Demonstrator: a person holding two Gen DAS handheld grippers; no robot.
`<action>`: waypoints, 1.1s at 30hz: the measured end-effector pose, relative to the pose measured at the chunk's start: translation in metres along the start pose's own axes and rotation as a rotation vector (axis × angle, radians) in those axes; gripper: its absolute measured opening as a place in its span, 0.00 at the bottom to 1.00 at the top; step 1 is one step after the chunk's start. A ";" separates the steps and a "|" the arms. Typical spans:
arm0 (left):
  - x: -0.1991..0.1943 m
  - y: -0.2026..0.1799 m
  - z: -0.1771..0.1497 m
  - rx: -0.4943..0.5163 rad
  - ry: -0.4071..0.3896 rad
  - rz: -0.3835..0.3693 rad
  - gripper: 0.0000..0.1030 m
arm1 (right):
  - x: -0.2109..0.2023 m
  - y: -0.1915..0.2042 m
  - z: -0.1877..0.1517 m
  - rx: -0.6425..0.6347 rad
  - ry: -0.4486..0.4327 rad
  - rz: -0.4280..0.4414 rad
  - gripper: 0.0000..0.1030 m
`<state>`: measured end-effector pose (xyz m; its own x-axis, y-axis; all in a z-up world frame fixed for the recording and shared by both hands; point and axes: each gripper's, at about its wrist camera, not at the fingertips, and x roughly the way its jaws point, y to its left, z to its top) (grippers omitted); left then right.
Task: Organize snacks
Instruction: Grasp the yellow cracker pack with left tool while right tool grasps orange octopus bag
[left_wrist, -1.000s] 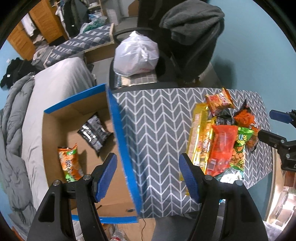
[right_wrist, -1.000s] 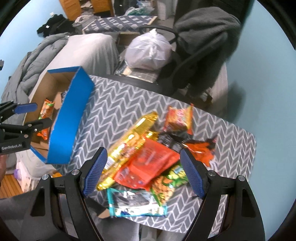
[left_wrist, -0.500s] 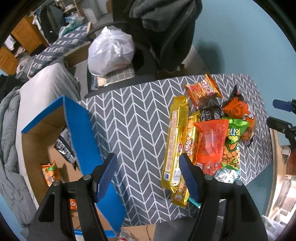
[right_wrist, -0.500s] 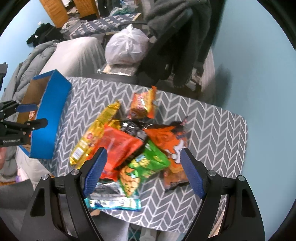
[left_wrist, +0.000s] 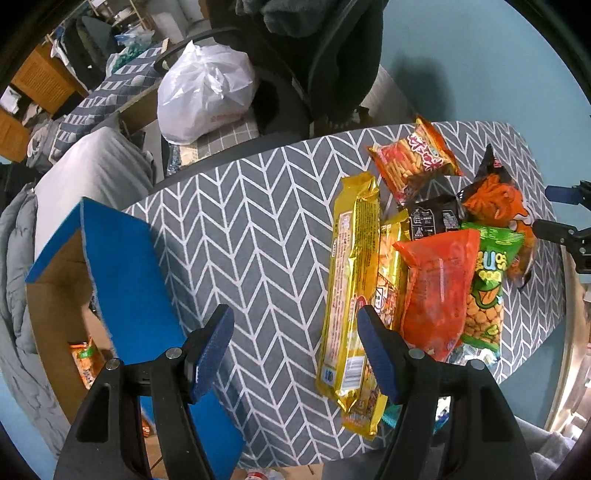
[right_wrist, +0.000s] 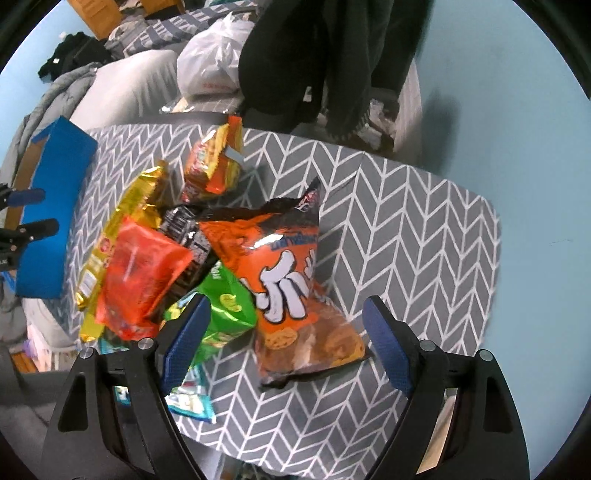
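Note:
A pile of snack packs lies on the chevron-patterned table (left_wrist: 258, 229). In it are a long gold pack (left_wrist: 351, 280), a red bag (left_wrist: 436, 288), a green peanut bag (left_wrist: 487, 288) and an orange puff bag (right_wrist: 291, 280). My left gripper (left_wrist: 295, 350) hangs open over bare tabletop, just left of the gold pack, with nothing between its fingers. My right gripper (right_wrist: 284, 332) points down over the orange puff bag; its jaws are opening and the bag lies below them, untouched. A blue-walled cardboard box (left_wrist: 125, 295) stands at the table's left edge with an orange snack bag (left_wrist: 85, 362) inside.
A dark office chair draped with clothing (left_wrist: 325, 55) and a white plastic bag (left_wrist: 207, 92) stand beyond the table's far edge. A bed with grey bedding (left_wrist: 85, 173) lies at the left. The right gripper's fingers (left_wrist: 561, 229) show at the left wrist view's right edge.
Both grippers have dropped closer to the table and shifted right. The left one went from over the box to over the tabletop; the right one now hangs over the orange bag, its jaws slightly wider.

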<state>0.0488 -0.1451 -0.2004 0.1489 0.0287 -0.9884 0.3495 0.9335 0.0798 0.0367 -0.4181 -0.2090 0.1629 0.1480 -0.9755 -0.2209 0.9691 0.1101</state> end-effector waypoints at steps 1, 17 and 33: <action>0.004 -0.001 0.001 -0.004 0.007 0.002 0.69 | 0.004 -0.001 0.001 -0.006 0.004 0.001 0.82; 0.056 -0.026 0.012 0.020 0.078 0.021 0.69 | 0.057 -0.015 0.000 -0.001 0.086 0.016 0.79; 0.093 -0.032 0.016 0.066 0.163 0.035 0.54 | 0.046 -0.044 -0.040 0.181 0.070 0.031 0.62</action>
<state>0.0666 -0.1781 -0.2930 0.0122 0.1238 -0.9922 0.4079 0.9054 0.1180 0.0153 -0.4623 -0.2661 0.0895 0.1703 -0.9813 -0.0468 0.9849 0.1666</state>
